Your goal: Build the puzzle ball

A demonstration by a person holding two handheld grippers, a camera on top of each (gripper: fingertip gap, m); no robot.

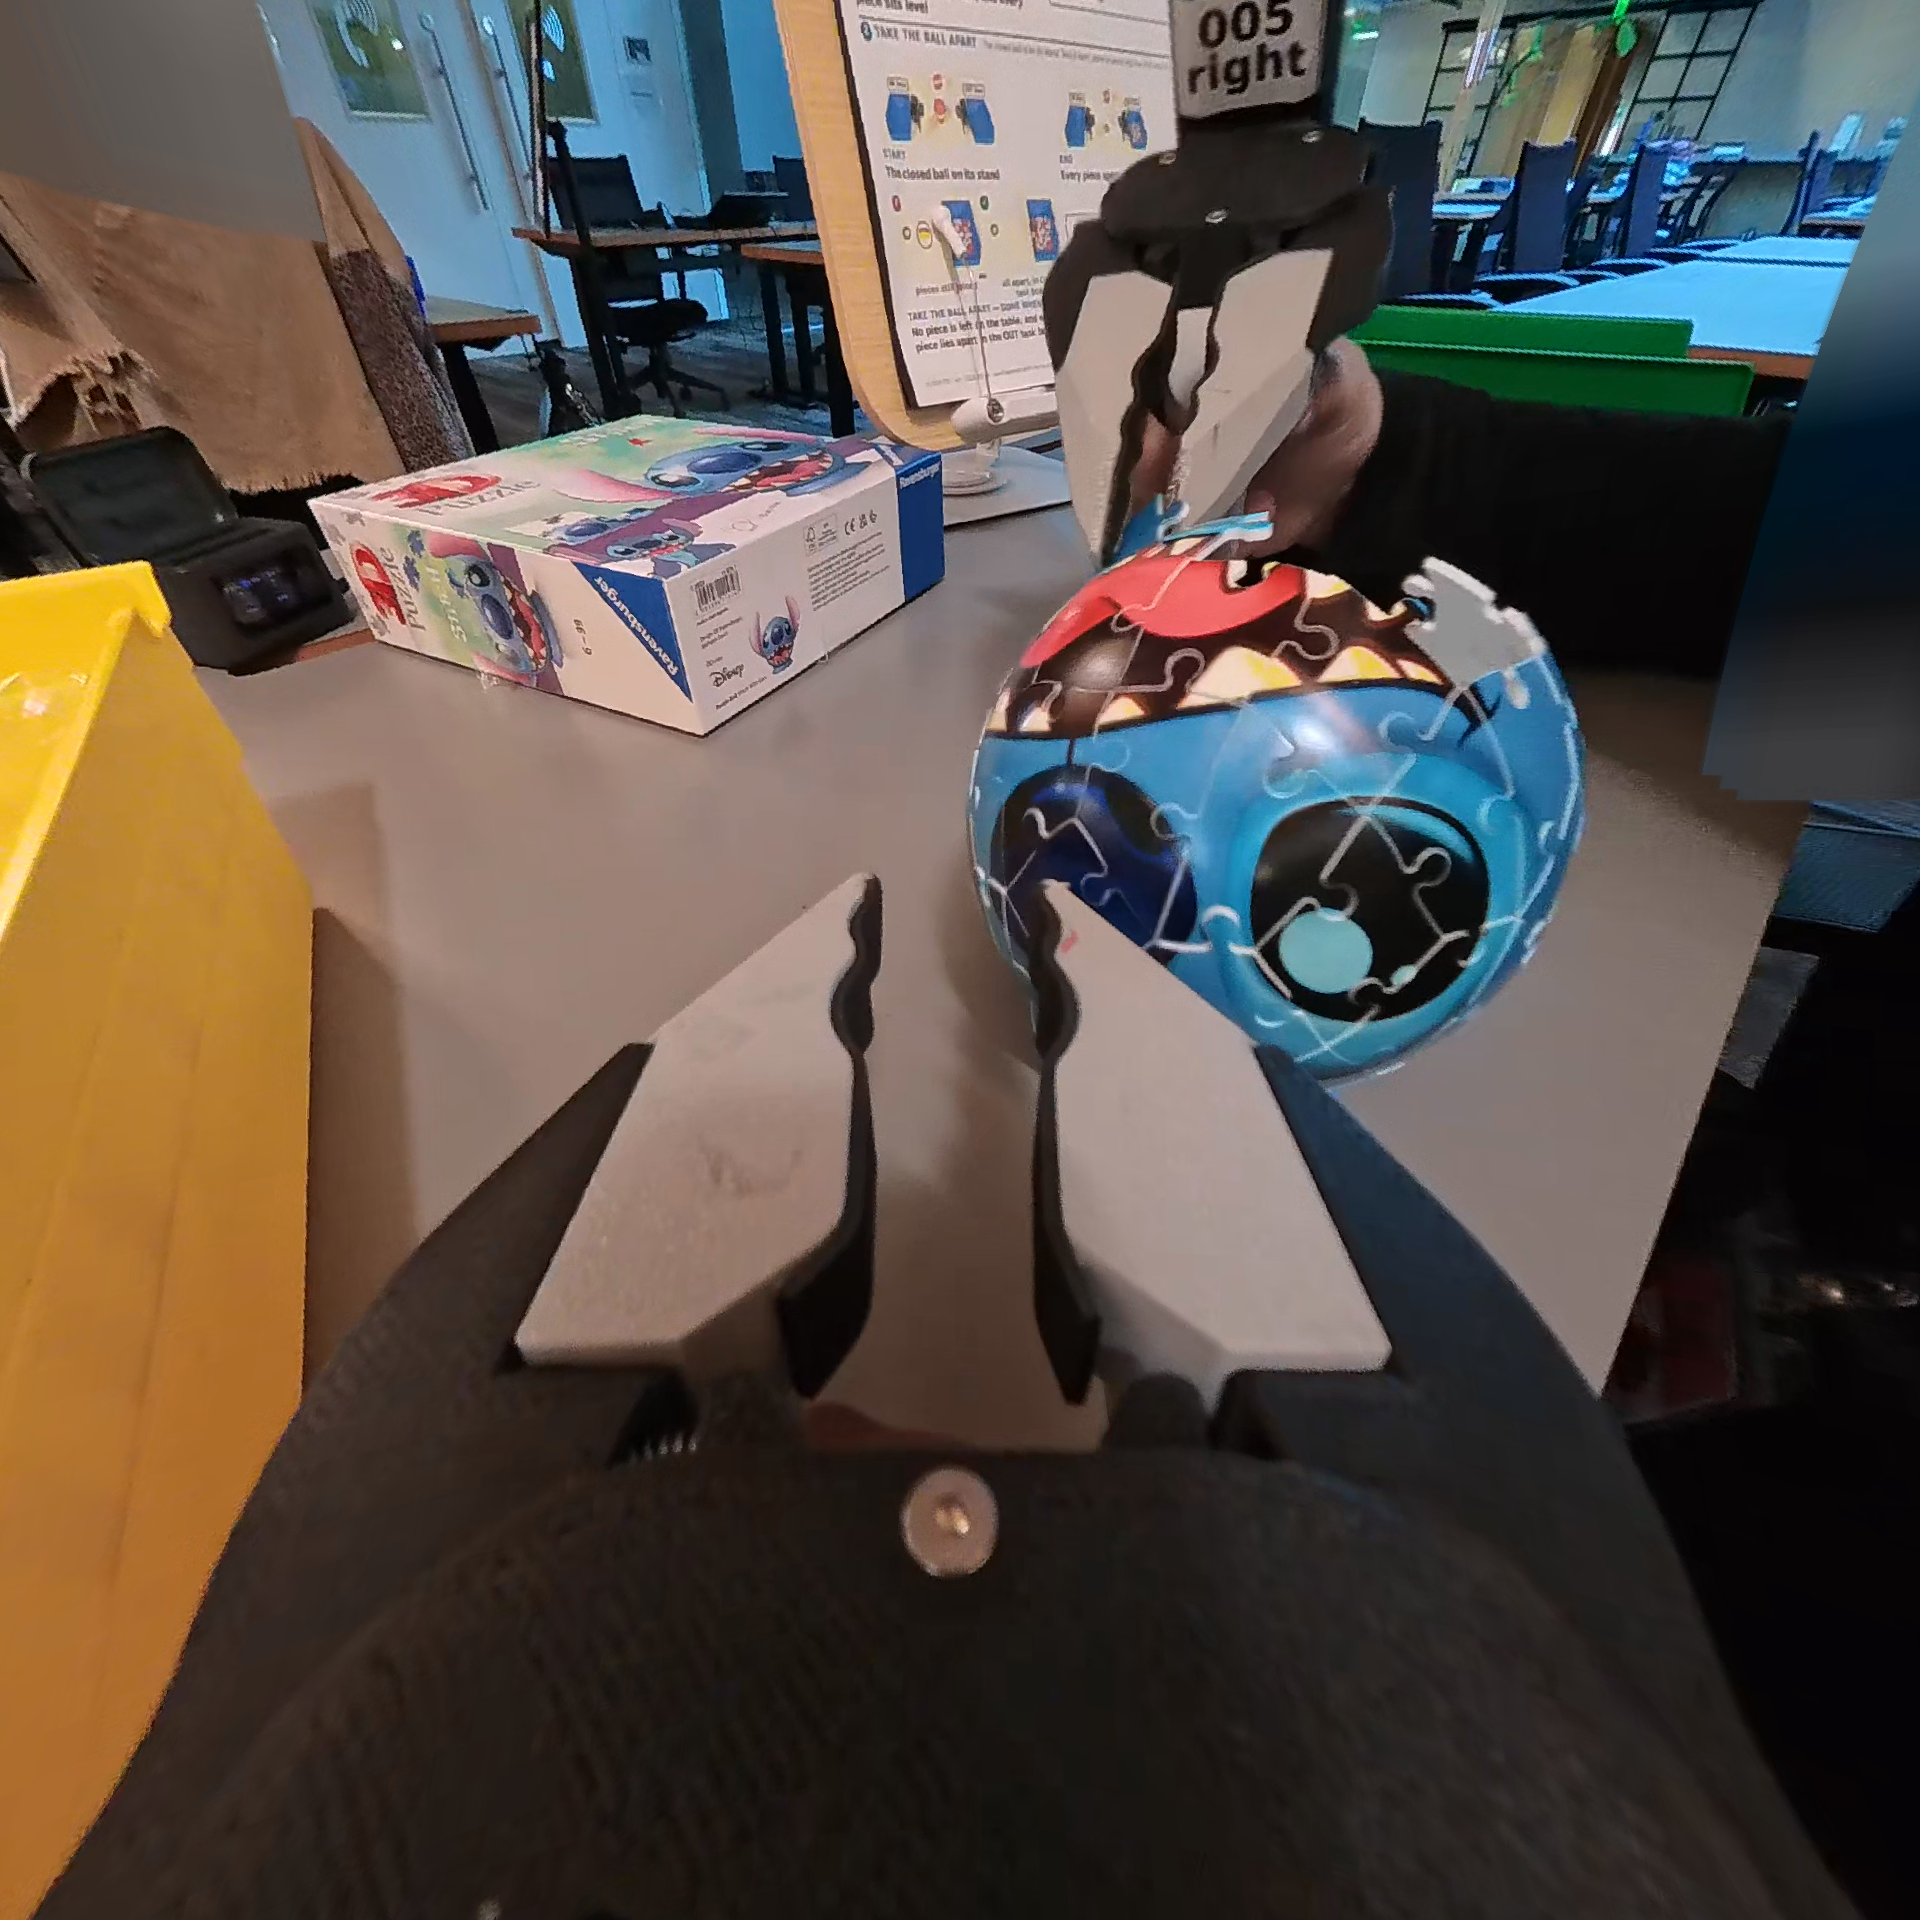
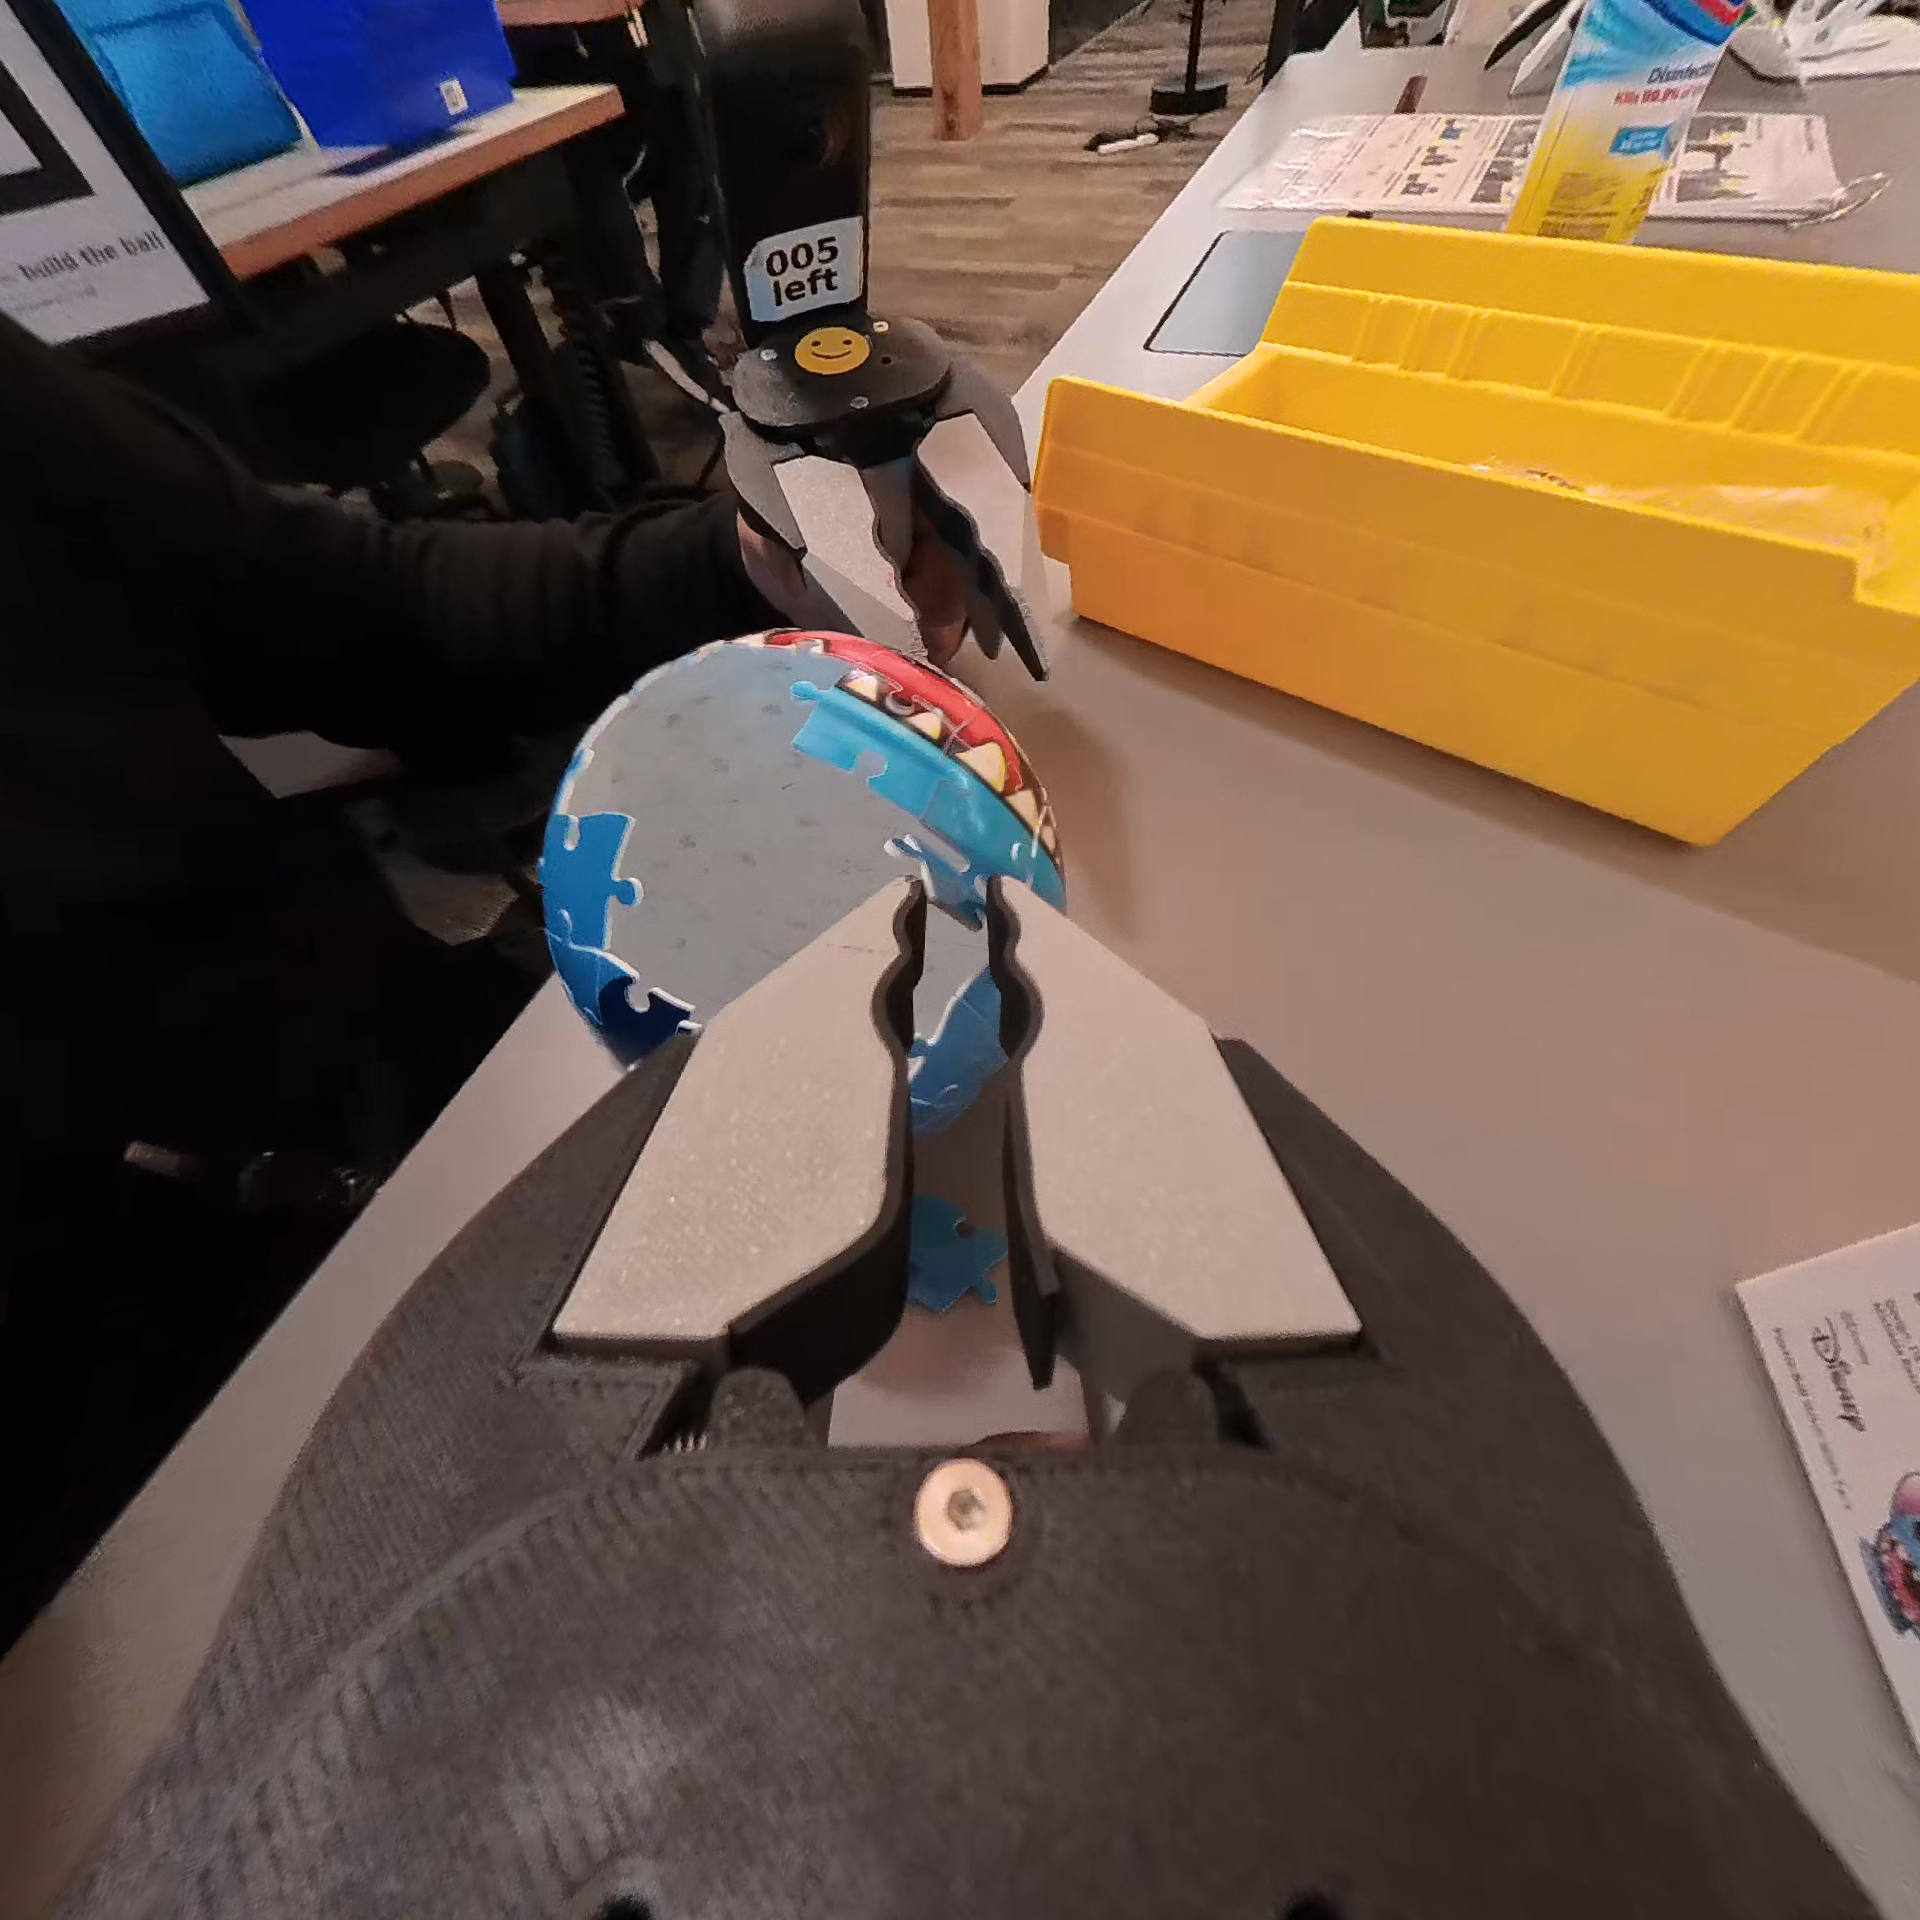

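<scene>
The puzzle ball (image 1: 1278, 810) rests on the grey table (image 1: 582, 883), blue with eyes and a toothed red mouth. The right wrist view shows its open side with the grey inside (image 2: 748, 831). My right gripper (image 2: 953, 896) is shut on a light-blue puzzle piece (image 2: 951, 883) at the ball's rim; it also shows above the ball in the left wrist view (image 1: 1153, 525). My left gripper (image 1: 961, 904) is open and empty, its right fingertip against the ball's left side; it also shows in the right wrist view (image 2: 977, 660). A loose blue piece (image 2: 951, 1262) lies on the table under my right gripper.
A yellow bin (image 2: 1455, 582) stands close to the left gripper (image 1: 114, 987). The puzzle box (image 1: 634, 582) lies behind, with an instruction board (image 1: 987, 187) and a black device (image 1: 208, 561). The table edge runs just beside the ball (image 2: 499, 1039). A printed card (image 2: 1849, 1455) lies at right.
</scene>
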